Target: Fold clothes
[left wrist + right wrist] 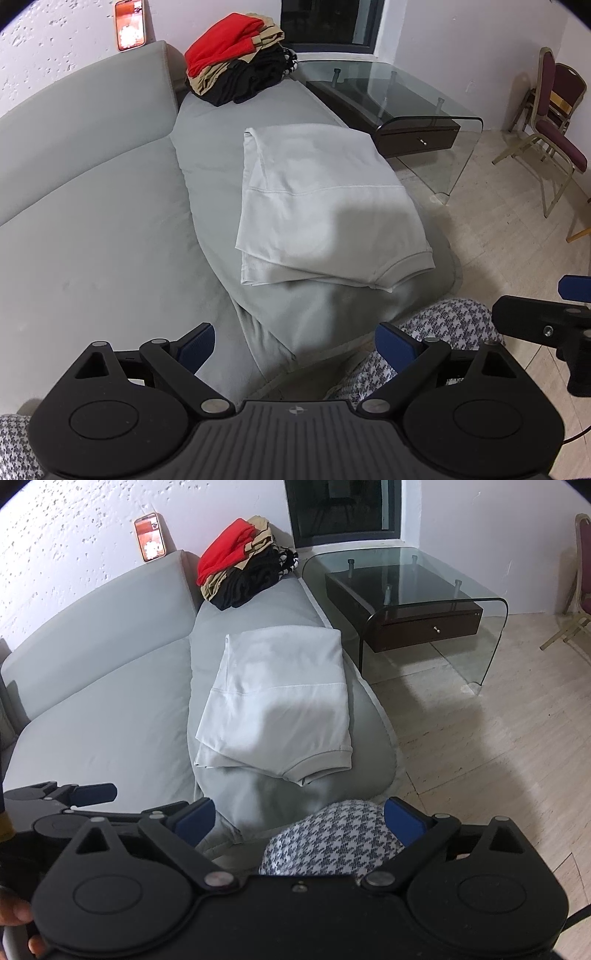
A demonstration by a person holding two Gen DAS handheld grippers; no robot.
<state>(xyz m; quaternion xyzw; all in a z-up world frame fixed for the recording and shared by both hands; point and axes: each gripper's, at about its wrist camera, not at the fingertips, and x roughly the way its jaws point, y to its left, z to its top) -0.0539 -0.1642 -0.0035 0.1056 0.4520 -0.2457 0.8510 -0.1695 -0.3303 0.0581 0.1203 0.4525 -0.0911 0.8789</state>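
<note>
Two tongs hang low over the sofa's near edge, both with jaws spread wide and holding nothing: the left tongs (pixel 294 345) and the right tongs (pixel 300 818). The folded pale garment (pixel 325 206) lies flat on the sofa seat (pixel 207 147), well ahead of both. A knee in houndstooth cloth (pixel 332 838) sits between the right tongs' blue pads. No brand or readable writing shows anywhere; the lit phone (pixel 129 25) propped on the sofa back is too blurred to read. A pile of red, tan and black clothes (pixel 236 59) rests at the far end, beside a glass table (pixel 417 110). Chairs (pixel 550 122) are cut off at the frame edge.
</note>
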